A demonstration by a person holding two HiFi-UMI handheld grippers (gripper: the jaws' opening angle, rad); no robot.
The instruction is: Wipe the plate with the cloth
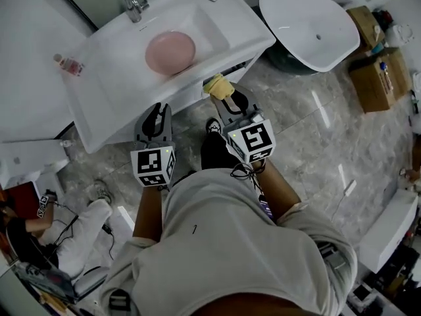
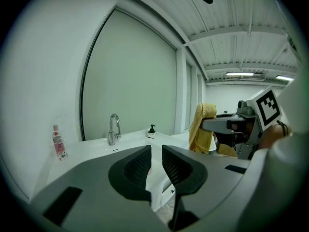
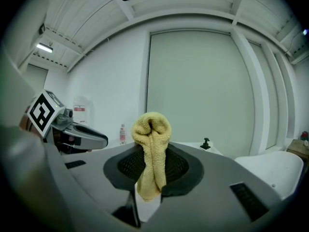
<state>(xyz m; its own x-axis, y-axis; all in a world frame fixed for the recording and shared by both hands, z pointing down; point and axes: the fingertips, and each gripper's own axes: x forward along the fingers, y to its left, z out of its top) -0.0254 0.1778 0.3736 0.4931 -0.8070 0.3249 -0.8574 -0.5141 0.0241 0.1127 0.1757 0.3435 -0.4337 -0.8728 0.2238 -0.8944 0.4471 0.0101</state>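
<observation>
A bottle (image 1: 68, 64) stands at the left end of the white surface (image 1: 105, 91), with a tap (image 1: 135, 5) behind the basin (image 1: 210, 28). The pink plate (image 1: 170, 52), possibly a shallow bowl, lies in the basin. Short of the surface, the left claw (image 2: 155, 153) has its jaws slightly apart with nothing between them. The right claw (image 3: 152, 170) is clamped on the folded yellow cloth (image 3: 151, 144), apart from the plate.

Plate (image 1: 170, 51) in sink (image 1: 212, 24), tap (image 1: 135, 5) behind it, bottle (image 1: 68, 64) at left
</observation>
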